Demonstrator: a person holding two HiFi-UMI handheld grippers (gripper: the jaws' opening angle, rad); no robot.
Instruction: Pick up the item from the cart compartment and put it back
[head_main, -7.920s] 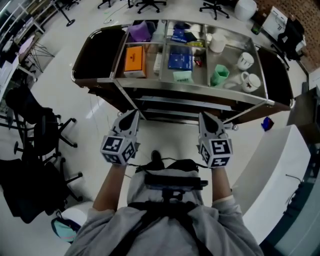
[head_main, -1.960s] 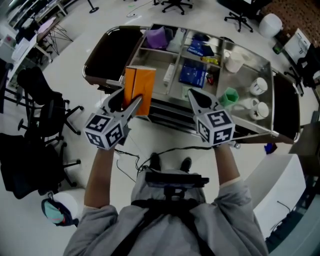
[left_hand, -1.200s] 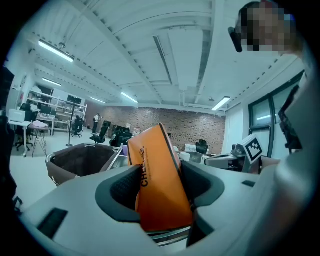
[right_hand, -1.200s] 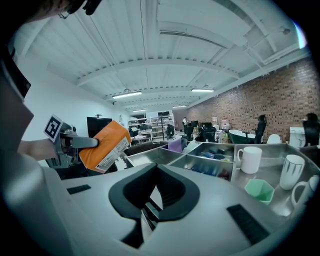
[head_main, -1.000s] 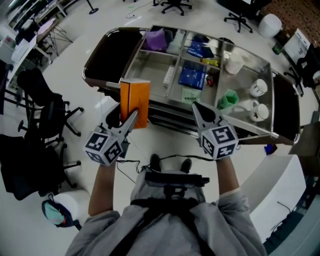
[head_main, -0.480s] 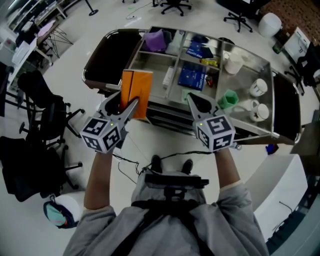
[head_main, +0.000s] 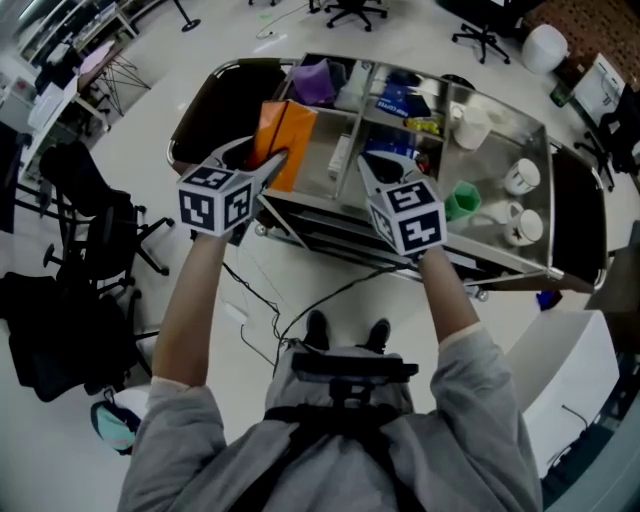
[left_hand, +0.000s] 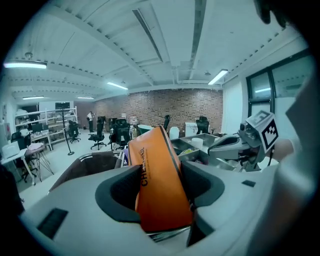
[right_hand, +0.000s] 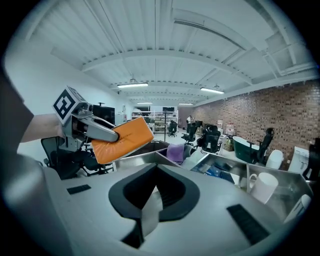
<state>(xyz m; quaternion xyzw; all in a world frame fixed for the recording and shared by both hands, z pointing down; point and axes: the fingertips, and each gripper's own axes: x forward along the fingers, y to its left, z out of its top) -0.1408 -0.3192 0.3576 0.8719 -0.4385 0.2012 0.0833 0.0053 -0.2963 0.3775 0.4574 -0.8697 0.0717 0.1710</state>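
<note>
An orange box (head_main: 285, 140) is clamped between the jaws of my left gripper (head_main: 268, 160) and hangs tilted over the left front compartment (head_main: 322, 172) of the steel cart. In the left gripper view the orange box (left_hand: 159, 190) fills the gap of the left gripper (left_hand: 159, 169), with both pads pressed on its sides. My right gripper (head_main: 372, 162) hovers over the cart's front middle, jaws together and holding nothing. The right gripper view shows the right gripper (right_hand: 156, 167) pointing across the cart, with the orange box (right_hand: 122, 140) in the air to its left.
The cart also holds a purple item (head_main: 313, 82), blue packets (head_main: 392, 102), a green cup (head_main: 460, 200), a white cup (head_main: 470, 125) and two white mugs (head_main: 517, 178). Dark side flaps (head_main: 215, 110) flank the cart. Office chairs (head_main: 95, 215) stand to the left, and a cable (head_main: 300, 310) lies on the floor.
Both grippers have moved forward over the cart. The left one has carried the orange box up from beside the cart's front to above the left compartment and tilted it.
</note>
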